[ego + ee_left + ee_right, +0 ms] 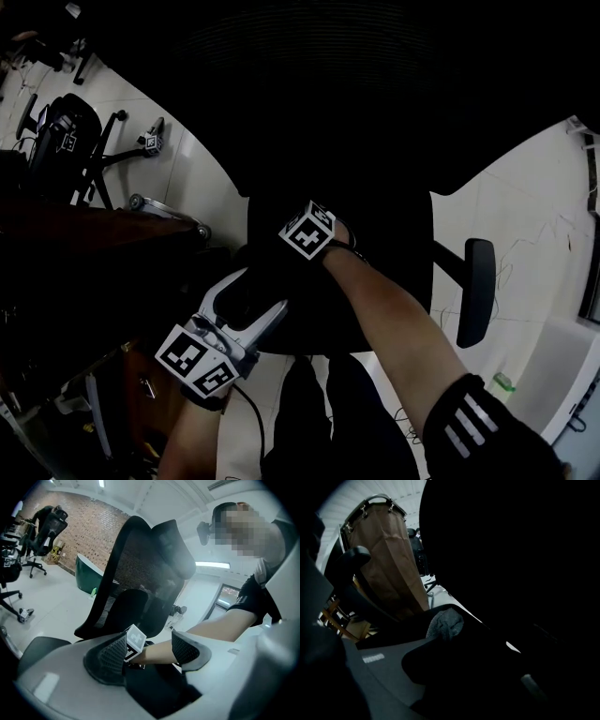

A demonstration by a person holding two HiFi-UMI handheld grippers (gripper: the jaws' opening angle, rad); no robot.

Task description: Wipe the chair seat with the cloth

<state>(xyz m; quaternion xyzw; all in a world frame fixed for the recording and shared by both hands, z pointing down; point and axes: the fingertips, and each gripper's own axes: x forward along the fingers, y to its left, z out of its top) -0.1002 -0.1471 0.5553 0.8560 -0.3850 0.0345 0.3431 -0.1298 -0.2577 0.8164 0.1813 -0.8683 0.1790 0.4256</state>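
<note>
Right gripper (451,632) is clamped on the grey cloth (444,622), which bulges past its tips low over the dark chair seat (398,253). Left gripper (150,654) is empty, its jaws apart, near the seat's edge. To wipe well, press the cloth flat and drag it in overlapping strokes, with the hard tips off the seat.

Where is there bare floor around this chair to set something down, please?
The white floor right of the armrest is mostly bare, as is the strip between the chair back and the other chair. The seat front is crowded: the right gripper holds the cloth there, with the open left gripper beside it.
</note>
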